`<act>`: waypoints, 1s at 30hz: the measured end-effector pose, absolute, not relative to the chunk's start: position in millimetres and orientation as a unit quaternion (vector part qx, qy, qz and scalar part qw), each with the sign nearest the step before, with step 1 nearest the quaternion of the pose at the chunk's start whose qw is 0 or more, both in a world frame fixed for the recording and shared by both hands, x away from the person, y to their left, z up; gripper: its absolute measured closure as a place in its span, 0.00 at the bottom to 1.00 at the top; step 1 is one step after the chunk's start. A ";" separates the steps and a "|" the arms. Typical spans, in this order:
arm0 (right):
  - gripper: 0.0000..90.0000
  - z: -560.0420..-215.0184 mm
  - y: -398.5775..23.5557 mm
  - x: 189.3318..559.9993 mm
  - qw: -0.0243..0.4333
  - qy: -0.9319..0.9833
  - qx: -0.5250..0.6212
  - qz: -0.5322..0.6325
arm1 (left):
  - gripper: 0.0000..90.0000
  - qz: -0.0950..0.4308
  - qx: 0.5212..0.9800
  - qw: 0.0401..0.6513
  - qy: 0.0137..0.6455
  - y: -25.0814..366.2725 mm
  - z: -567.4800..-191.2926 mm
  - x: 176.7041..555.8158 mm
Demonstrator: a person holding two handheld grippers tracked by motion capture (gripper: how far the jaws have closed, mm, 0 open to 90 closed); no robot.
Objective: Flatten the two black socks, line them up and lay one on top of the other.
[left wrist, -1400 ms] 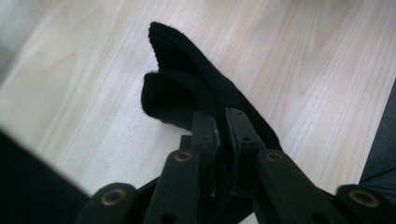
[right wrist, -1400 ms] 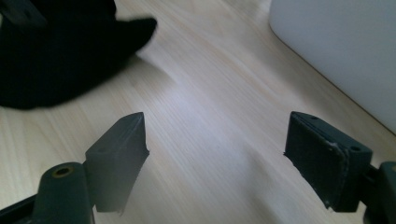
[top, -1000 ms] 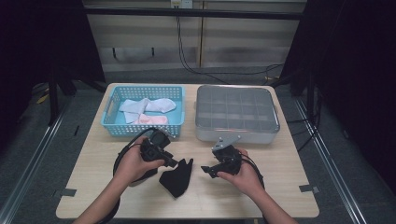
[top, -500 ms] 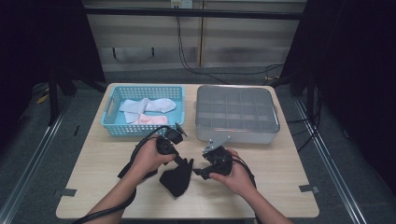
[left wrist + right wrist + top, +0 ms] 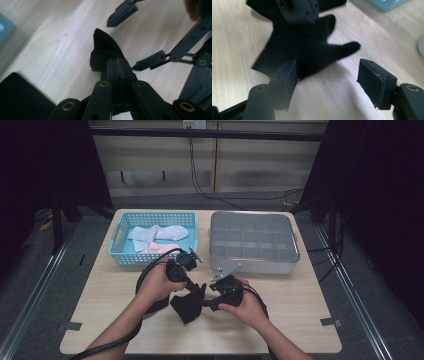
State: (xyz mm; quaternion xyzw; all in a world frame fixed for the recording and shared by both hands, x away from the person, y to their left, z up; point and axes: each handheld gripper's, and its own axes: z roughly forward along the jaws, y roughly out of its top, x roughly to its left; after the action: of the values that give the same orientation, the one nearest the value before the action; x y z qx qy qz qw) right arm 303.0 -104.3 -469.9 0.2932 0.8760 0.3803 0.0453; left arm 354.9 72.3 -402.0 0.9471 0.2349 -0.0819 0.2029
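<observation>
Left gripper [image 5: 196, 289]: jaws clamped on an edge of the black sock [image 5: 187, 305], which lies near the table's [image 5: 300, 320] centre. Right gripper [image 5: 207, 302]: jaws spread, just closing slightly, one beside the sock, gripping nothing. Far left, blue basket [image 5: 117, 247]; far right, grey tray [image 5: 252, 265].

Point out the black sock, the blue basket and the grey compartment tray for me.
black sock [image 5: 187, 306]: high view, middle of the fabric.
blue basket [image 5: 116, 245]: high view, left wall.
grey compartment tray [image 5: 252, 266]: high view, front wall.
</observation>
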 end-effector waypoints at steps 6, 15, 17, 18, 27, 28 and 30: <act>0.35 -460.9 -100.1 307.2 0.058 0.874 0.285 0.389 | 1.00 -0.067 0.951 0.205 0.221 70.2 -391.9 353.7; 0.67 -464.6 -93.4 308.3 0.034 0.885 0.274 0.376 | 1.00 -0.077 0.949 0.217 0.214 67.2 -399.8 354.5; 0.74 -463.6 -93.2 308.4 0.031 0.887 0.274 0.371 | 1.00 -0.074 0.950 0.215 0.213 66.4 -399.8 354.4; 0.78 -463.3 -93.7 309.0 0.027 0.886 0.275 0.373 | 1.00 -0.073 0.950 0.215 0.213 66.0 -399.1 354.1; 0.87 -455.9 -103.6 307.6 0.050 0.882 0.272 0.382 | 1.00 -0.038 0.946 0.216 0.239 80.6 -389.3 361.4; 0.87 -454.8 -106.6 307.4 0.056 0.883 0.270 0.380 | 1.00 -0.029 0.945 0.214 0.245 85.2 -388.7 363.0; 0.88 -454.6 -113.2 306.3 0.066 0.884 0.272 0.374 | 1.00 -0.026 0.940 0.220 0.259 95.3 -387.8 366.1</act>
State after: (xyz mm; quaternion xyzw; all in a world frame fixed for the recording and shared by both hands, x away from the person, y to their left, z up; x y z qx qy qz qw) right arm 306.3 -113.2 -454.6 0.2725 0.8839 0.3743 0.0660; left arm 366.1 95.3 -387.8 0.9402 0.2587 -0.0260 0.2198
